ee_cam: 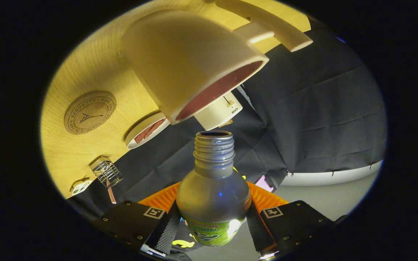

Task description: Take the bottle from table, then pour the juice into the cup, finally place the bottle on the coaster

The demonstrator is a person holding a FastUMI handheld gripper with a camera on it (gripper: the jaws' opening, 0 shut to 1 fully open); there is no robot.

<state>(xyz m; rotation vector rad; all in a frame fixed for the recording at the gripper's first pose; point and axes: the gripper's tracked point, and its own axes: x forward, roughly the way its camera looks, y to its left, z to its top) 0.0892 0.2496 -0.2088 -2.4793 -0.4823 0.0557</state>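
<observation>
My gripper [212, 226] is shut on a clear plastic bottle [212, 195] with a green label, both fingers [169, 228] pressing on its lower body. The bottle has no cap, and its threaded mouth points ahead, just short of the rim of a cream cup [191, 61] with a red inside and a handle. The whole scene looks rolled over, so the bottle is tipped steeply towards the cup. I see no liquid flowing. A round cork coaster [90, 112] lies on the wooden table [74, 72] beside the cup, with nothing on it.
A small white dish [147, 130] with a red inside sits between the coaster and the cup. Behind the cup stands a white box [220, 112]. A small wire rack [106, 172] and a white object [80, 186] sit near the table's edge. Black cloth hangs behind.
</observation>
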